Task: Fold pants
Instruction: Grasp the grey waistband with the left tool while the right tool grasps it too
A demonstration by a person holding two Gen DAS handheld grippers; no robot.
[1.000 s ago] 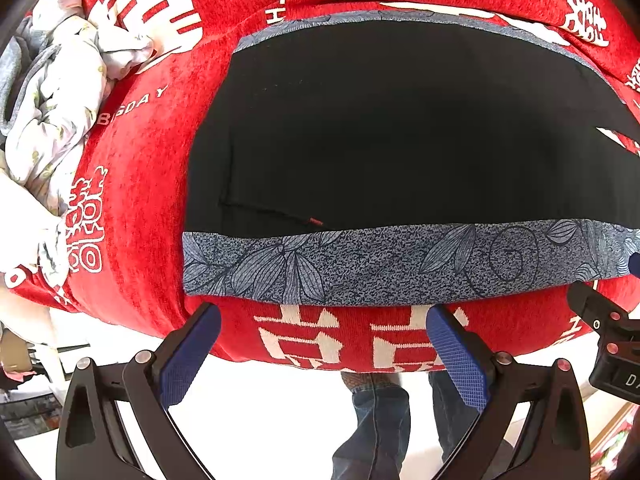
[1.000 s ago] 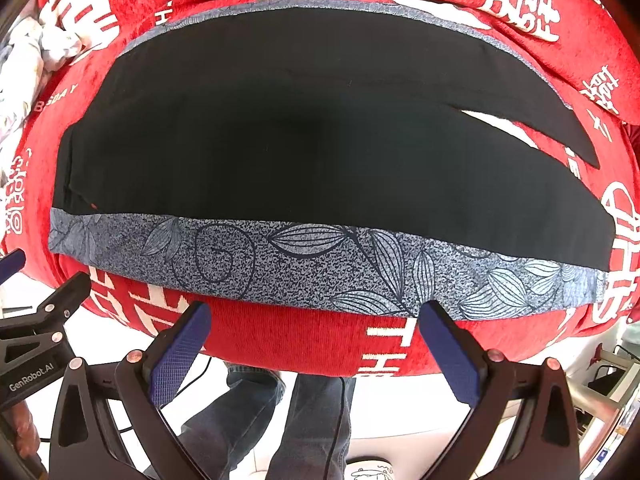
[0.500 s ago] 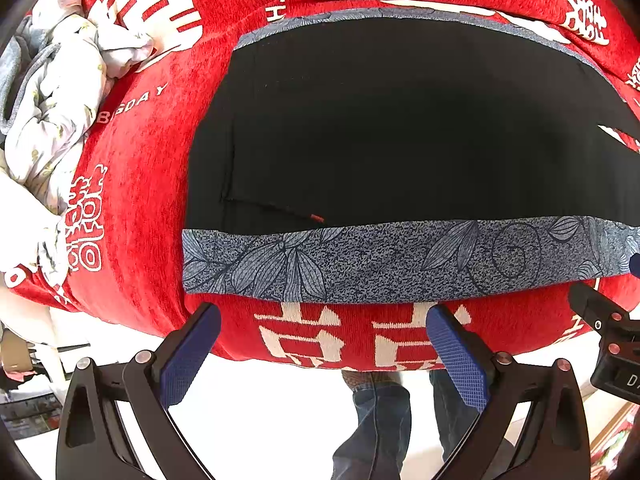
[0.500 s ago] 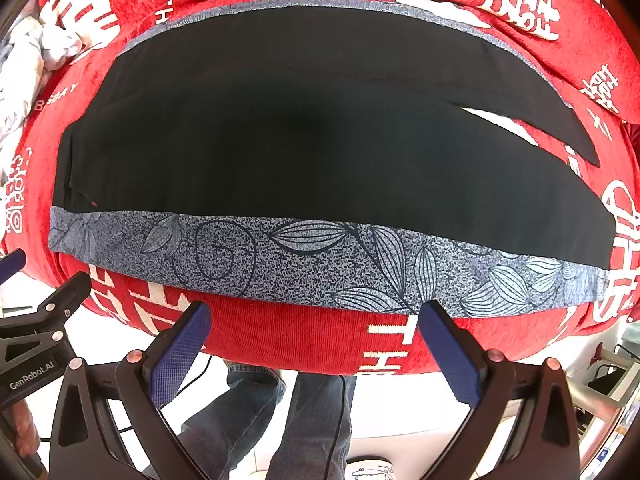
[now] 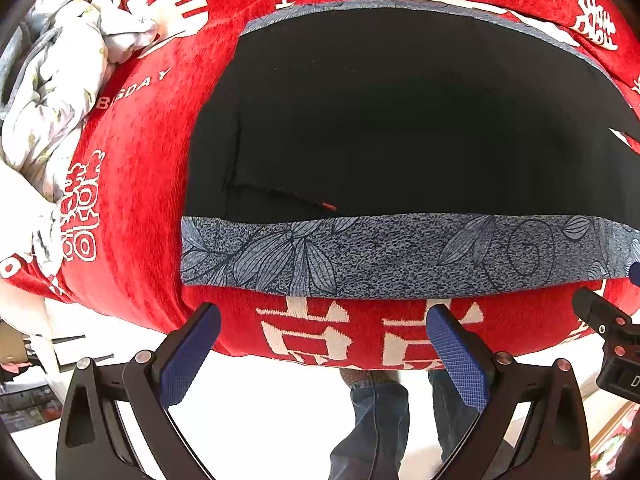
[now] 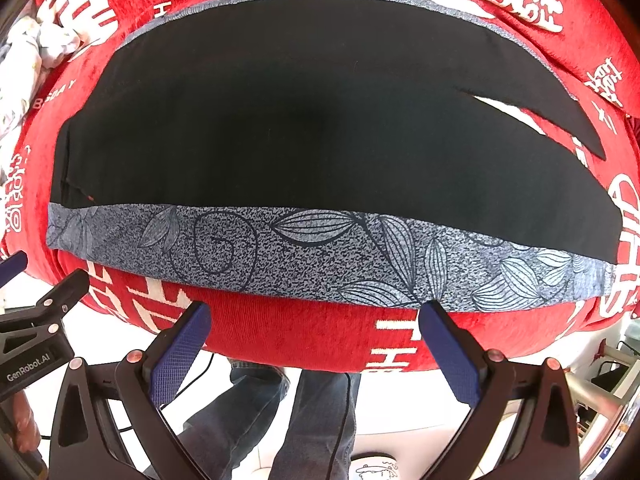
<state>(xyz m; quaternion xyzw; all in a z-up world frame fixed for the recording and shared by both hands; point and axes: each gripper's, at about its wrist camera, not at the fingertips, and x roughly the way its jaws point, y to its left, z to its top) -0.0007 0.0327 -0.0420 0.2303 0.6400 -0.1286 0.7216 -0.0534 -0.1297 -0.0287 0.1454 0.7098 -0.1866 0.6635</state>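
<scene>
**Left wrist view: both claws released, short of the pants**

Left wrist cam: black pants (image 5: 400, 120) lie flat on the red cloth (image 5: 136, 184) with white lettering that covers the bench. Grey leaf-print side band (image 5: 380, 256) runs along the near edge of the bench. Waist end sits toward the left, legs run off to the right. Left gripper (image 5: 320, 340) is spread wide, holding nothing, blue pads (image 5: 456, 356) hanging just off the near edge, below the band. Crumpled pale floral fabric (image 5: 52, 92) is piled at the far-left corner, well clear of the pants. Other gripper's black body pokes in at right.

Right wrist cam: right gripper (image 6: 316, 340) is also spread wide and empty, at the near edge under the band. Pant legs split into a V near the right end, red cloth showing through the gap. Left gripper body sits at the left, labelled GenRobot.AI.

Person's jeans-clad legs (image 6: 256, 412) are visible below the bench edge, with a thin black cable (image 6: 346, 420) hanging in front. Nothing blocks the band.
</scene>
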